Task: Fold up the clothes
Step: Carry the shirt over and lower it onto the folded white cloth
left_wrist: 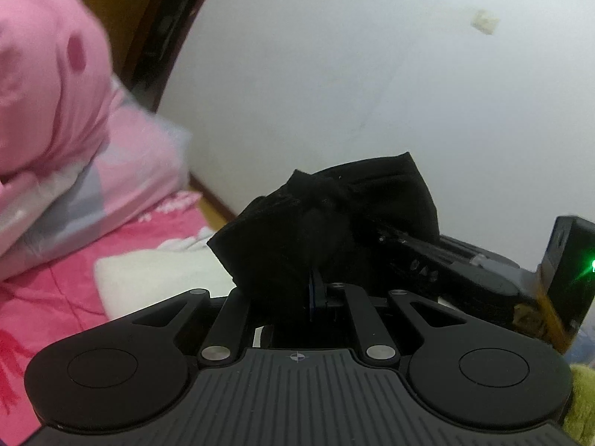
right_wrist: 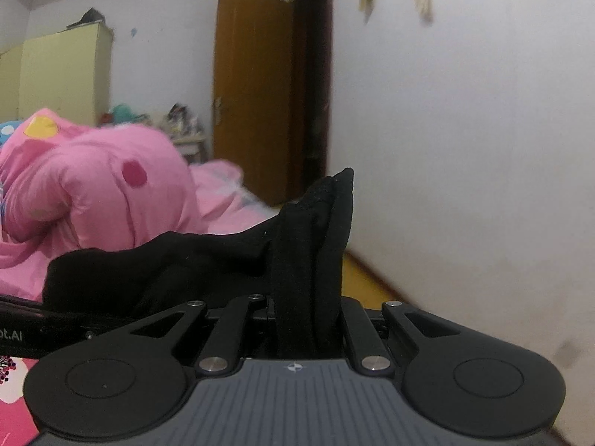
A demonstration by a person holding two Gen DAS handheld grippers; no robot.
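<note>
Both grippers, left gripper and right gripper, are pinching the black garment in their jaws; only the right view is showing the brown door, behind the pink duvet.

Ahead, the way is open up to the bare white wall, while the heaped pink quilt and pillow block the left side.

We take this for a home bedroom, pink quilt heaped at nine o'clock, pink printed bedsheet beneath, brown wooden door at twelve, pale yellow wardrobe at ten, cluttered side table beside it.
</note>
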